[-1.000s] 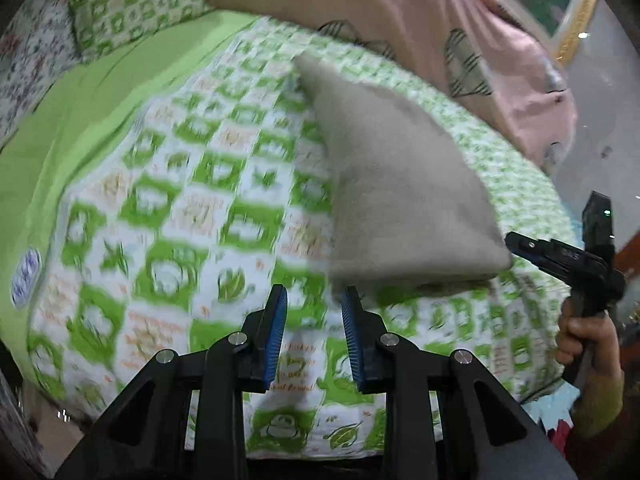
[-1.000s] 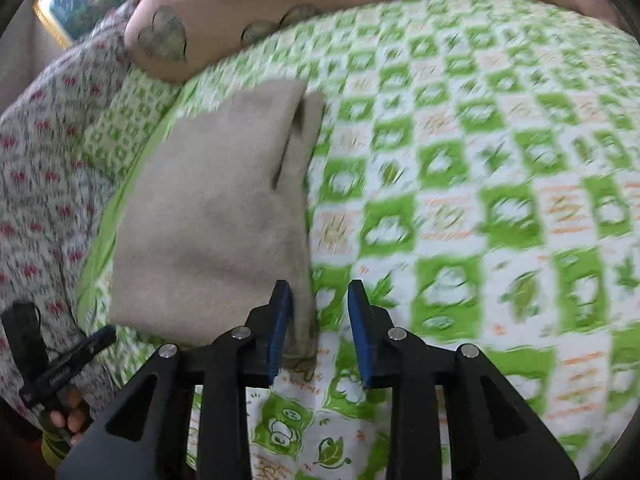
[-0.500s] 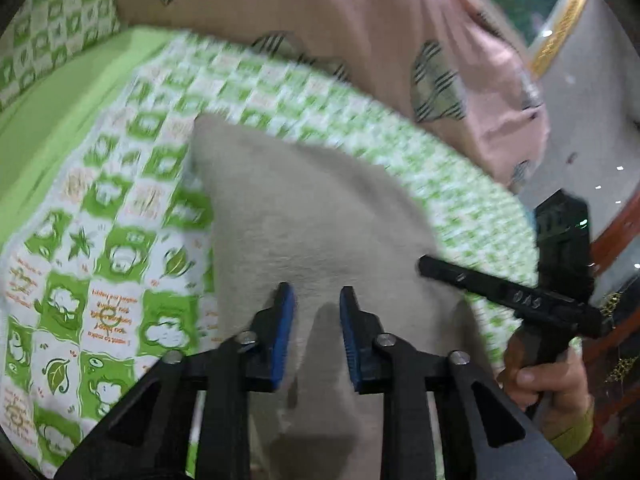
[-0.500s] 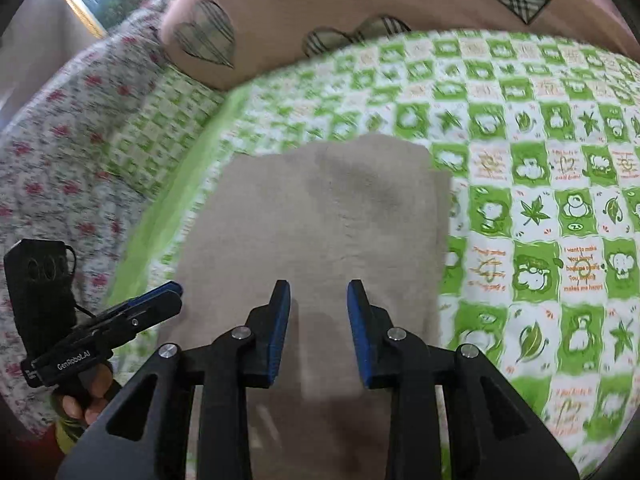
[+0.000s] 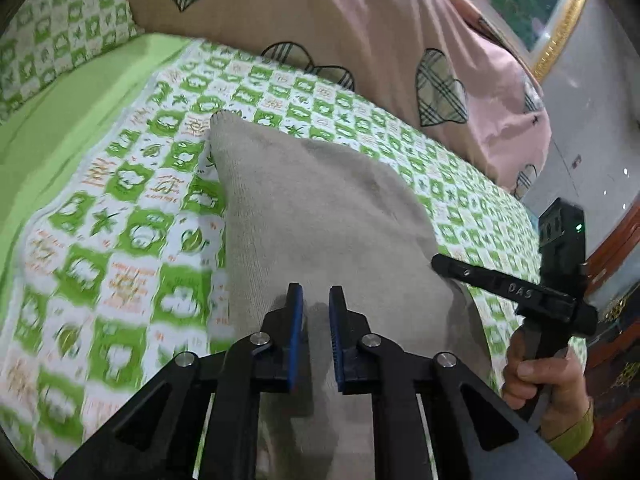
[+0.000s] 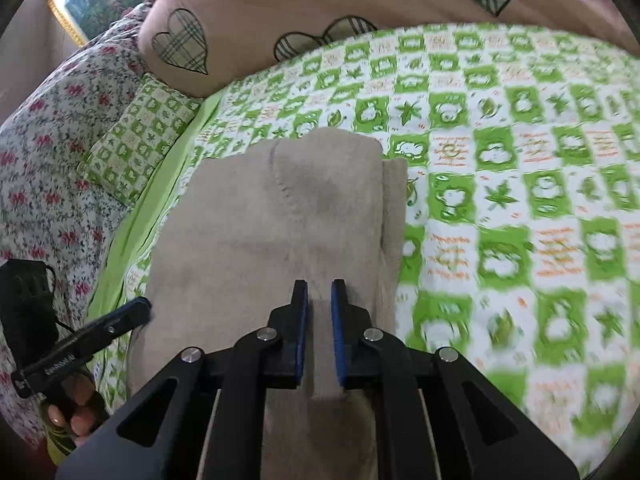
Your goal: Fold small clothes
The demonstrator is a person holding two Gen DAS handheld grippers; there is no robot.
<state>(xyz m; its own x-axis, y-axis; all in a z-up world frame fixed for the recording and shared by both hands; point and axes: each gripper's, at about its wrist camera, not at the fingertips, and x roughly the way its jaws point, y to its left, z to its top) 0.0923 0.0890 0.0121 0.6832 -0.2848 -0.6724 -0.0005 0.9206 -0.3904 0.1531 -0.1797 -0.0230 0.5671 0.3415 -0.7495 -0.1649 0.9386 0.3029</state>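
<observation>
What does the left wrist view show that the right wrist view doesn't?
Only the left wrist view: a dark wooden edge far right, and the right gripper side-on. Only the right wrist view: floral fabric and the left gripper. Both: the folded beige garment, the green checked sheet, the pink heart-print quilt, a gold-framed picture.

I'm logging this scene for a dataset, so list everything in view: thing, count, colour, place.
folded garment: one, beige-grey, on the bedsheet, under both grippers.
bedsheet: one, green-and-white check with cartoon prints, covering the bed.
pink quilt: one, pink with plaid hearts, bunched at the far side.
floral cloth: one, white with red flowers, far left in the right wrist view.
checked pillow: one, green-and-white, beside the floral cloth.
framed picture: one, gold frame, on the wall.
left gripper: black, blue pads, narrowly open above the garment.
right gripper: same, narrowly open.
</observation>
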